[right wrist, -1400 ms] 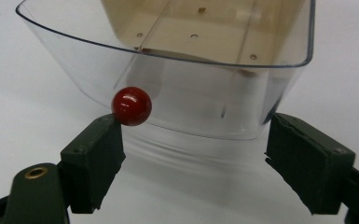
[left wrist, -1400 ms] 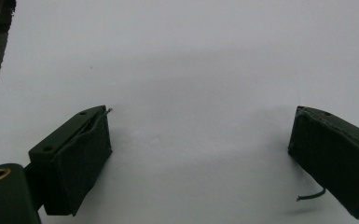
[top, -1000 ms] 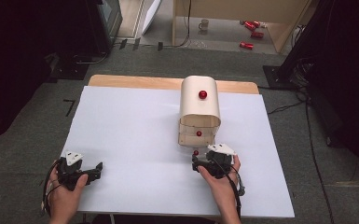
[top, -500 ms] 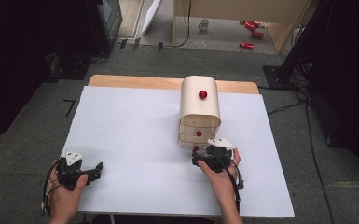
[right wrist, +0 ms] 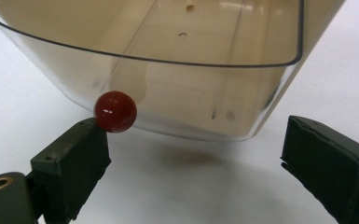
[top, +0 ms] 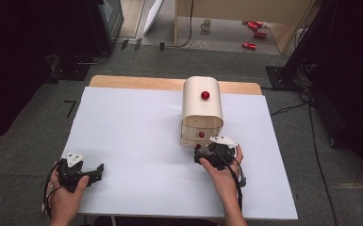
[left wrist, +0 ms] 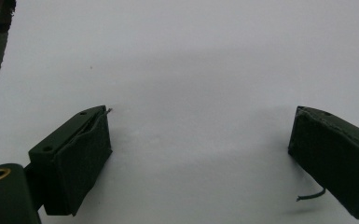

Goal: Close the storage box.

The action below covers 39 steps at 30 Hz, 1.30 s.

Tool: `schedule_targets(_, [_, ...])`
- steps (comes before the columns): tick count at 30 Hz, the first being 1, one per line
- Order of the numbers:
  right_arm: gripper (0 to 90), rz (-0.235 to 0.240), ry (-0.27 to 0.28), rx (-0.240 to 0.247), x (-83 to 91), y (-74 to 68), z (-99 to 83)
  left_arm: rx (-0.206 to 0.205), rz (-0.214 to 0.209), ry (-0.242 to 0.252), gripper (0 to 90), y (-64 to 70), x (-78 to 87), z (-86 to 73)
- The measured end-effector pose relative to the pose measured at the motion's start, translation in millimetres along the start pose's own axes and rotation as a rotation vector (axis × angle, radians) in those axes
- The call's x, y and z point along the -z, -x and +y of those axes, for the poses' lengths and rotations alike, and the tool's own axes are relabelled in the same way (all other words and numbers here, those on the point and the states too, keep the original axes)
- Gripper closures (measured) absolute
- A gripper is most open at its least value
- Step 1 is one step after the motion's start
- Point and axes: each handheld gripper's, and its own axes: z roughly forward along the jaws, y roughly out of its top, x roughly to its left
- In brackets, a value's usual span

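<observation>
Right now my right gripper [top: 202, 157] sits just in front of the little wooden box [top: 202, 110] with the round top. Its jaws are spread wide. One jaw touches the red knob [right wrist: 115, 111] on the clear drawer [right wrist: 168, 70], but nothing is pinched yet. I think the job has only just started. I need to line up on the knob, close on it, and pull. The drawer looks tipped out a little, and I see nothing big inside it.

My left gripper [top: 92, 174] rests near the table's front left corner, well apart from the box. Its jaws are spread too, with nothing between them.

The table [top: 132, 141] is white and bare. Around it is grey floor [top: 28, 136], with a mug [top: 207, 23] and red cans [top: 254, 28] far behind.
</observation>
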Motion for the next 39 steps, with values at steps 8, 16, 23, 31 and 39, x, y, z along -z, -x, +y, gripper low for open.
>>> schedule_targets(8, [7.8, 0.031, 0.025, 0.018, 13.7, 6.9, -7.9, 0.000, 0.000, 0.000, 5.5, 0.0, 0.0, 0.0])
schedule_targets(16, [7.7, 0.000, 0.029, 0.018, 33.6, 30.0, -21.2, 0.000, 0.000, 0.000, 5.5, 0.1, 0.0, 0.0])
schedule_targets(23, [7.7, -0.061, 0.020, -0.008, 51.2, 65.1, -40.9, -0.001, 0.001, 0.000, 5.5, 0.0, 0.0, 0.0])
schedule_targets(31, [2.3, -0.119, -0.029, -0.018, 61.4, 93.7, -59.1, -0.001, 0.001, 0.001, 5.5, 0.1, 0.0, -0.1])
schedule_targets(39, [2.3, -0.163, -0.044, -0.039, 67.8, 115.9, -75.6, -0.001, 0.001, 0.001, 5.5, 0.0, 0.0, -0.1])
